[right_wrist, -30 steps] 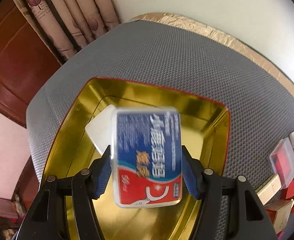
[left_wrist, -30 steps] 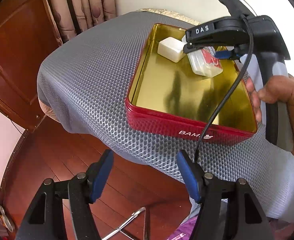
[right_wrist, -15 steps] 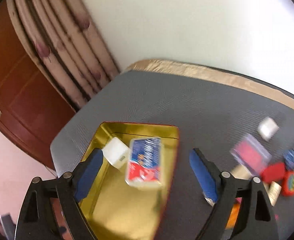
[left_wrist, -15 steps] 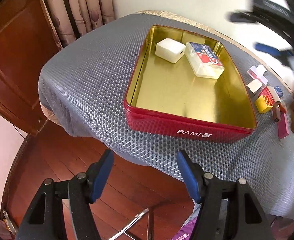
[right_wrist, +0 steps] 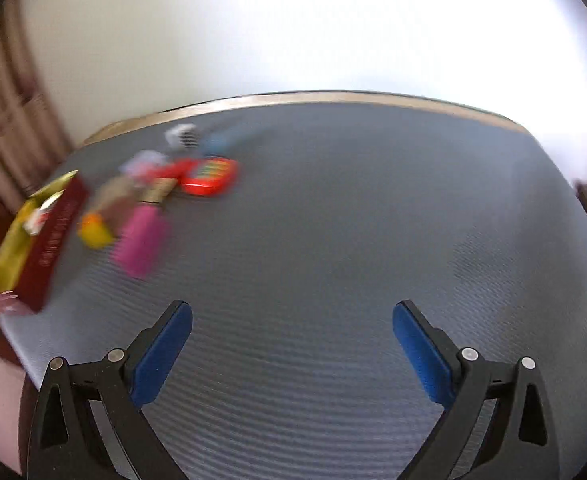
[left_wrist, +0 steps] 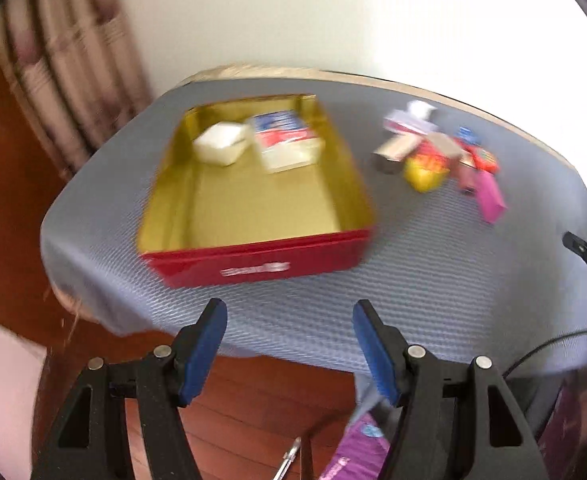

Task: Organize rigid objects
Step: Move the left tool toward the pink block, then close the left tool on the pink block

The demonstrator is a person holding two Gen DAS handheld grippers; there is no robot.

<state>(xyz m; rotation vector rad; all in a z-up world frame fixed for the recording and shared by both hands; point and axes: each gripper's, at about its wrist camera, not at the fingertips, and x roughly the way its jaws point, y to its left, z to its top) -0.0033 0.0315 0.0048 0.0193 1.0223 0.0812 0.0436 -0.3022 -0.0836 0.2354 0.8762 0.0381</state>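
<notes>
Two boxes lay in the red tin [left_wrist: 253,268] | loose pile [left_wrist: 433,156], frame's upper right, looked light, stiff; grip flat sides | left gripper [left_wrist: 289,344] gaped empty | right gripper [right_wrist: 292,346] opening, empty

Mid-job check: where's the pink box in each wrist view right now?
Left wrist: pink box lies right of centre, at the near end of the loose pile.
Right wrist: pink box lies left of centre, blurred.
Shared landmark: the red tin, to its left in both views.
</notes>
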